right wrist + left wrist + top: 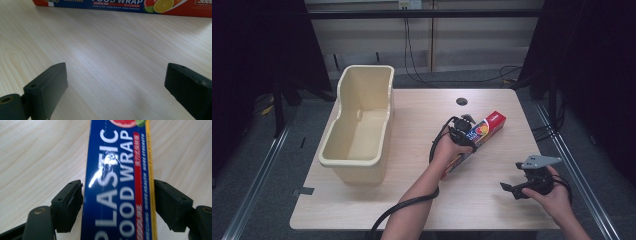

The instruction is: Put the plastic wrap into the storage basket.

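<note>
Nearest me, my right gripper [508,189] hovers over bare table [422,200], jaws spread wide with nothing between them. Ahead of it, my left gripper [465,131] straddles the plastic wrap box [484,131], one jaw on each long side; I cannot tell whether the pads press. Well to the left gripper's left stands a cream basket [357,160].
</note>
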Tool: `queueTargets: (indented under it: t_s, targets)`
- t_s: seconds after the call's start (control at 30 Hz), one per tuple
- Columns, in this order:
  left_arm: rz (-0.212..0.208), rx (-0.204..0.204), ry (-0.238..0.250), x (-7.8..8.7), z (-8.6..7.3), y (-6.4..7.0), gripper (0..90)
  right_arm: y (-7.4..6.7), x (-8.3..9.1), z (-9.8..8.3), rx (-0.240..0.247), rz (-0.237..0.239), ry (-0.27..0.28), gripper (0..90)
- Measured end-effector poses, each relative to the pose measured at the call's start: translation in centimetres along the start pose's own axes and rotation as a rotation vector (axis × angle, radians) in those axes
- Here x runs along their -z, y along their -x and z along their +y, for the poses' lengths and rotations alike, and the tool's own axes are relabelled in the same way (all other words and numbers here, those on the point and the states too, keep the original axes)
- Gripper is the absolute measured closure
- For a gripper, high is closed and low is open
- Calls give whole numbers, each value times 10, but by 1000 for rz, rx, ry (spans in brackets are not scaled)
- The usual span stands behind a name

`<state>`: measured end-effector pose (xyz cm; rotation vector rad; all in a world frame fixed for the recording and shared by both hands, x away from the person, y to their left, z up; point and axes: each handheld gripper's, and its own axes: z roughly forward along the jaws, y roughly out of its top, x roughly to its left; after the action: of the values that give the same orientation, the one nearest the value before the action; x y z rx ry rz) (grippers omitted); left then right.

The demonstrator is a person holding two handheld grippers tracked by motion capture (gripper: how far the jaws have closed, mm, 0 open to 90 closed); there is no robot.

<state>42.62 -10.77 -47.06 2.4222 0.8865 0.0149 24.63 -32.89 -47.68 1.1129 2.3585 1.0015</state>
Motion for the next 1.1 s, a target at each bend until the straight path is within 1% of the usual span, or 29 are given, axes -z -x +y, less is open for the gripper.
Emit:
queueTargets:
  t_s: [0.07,0.1,0.17,0.2,0.23,0.27,0.3,0.33,0.37,0.43,0.47,0.53,0.57,0.63,0.67,0.7,0.8,0.83,0.87,0.9,0.93,0.97,1.03,1.07,1.1]
  targets:
    - [-19,-3,7,-2,3,-1,273,0,0,0,0,-1,-2,46]
    - [-22,5,21,-4,4,0,272,0,0,0,2,2,-2,46]
    - [-3,-20,19,-5,7,1,298,0,0,0,8,3,-1,46]
    - [12,-29,7,-5,8,2,327,1,0,0,7,6,0,46]
    - [15,-34,2,-5,9,2,371,1,0,0,6,5,-1,46]
    - [21,-30,-9,-4,10,2,384,1,0,0,6,2,-1,46]
    - [25,-52,-30,-3,11,2,394,0,0,0,3,2,-1,46]
    - [24,-32,-40,-2,12,2,399,1,0,0,5,4,-1,46]
    - [22,-12,-40,-2,12,3,401,0,0,0,4,-1,-2,46]
    - [12,-15,-62,1,12,1,403,0,0,0,5,2,-1,46]
    - [7,0,-68,3,11,0,404,0,-1,0,9,7,-2,46]
    - [-2,15,-85,8,12,-3,405,-1,-1,0,9,5,-6,46]
    - [4,19,-88,10,12,-3,406,-1,-1,0,12,6,-5,46]
    - [15,13,-106,16,13,-5,407,-1,-1,1,16,7,-3,46]
    - [14,11,-111,19,13,-6,407,-1,-1,1,14,4,-4,46]
    - [18,22,-118,22,13,-7,407,-1,-1,1,13,4,-2,46]
    - [23,37,-132,30,13,-10,407,-1,-1,1,13,5,-1,46]
    - [24,31,-143,33,14,-12,407,-1,-1,1,15,6,-1,46]
    - [27,32,-140,35,14,-13,408,-2,-1,2,17,1,-2,46]
    - [30,37,-155,38,15,-13,407,-2,-1,2,16,3,-2,46]
    - [32,39,-147,40,15,-13,407,-2,-1,2,17,4,0,46]
    - [31,42,-156,43,15,-15,408,-2,-1,2,15,4,1,46]
    - [18,66,-146,49,16,-17,408,-2,-2,2,16,5,-1,46]
    - [21,56,-151,52,17,-18,408,-2,-2,2,16,4,-1,46]
    - [24,60,-145,55,18,-18,408,-2,-2,2,16,4,-1,46]
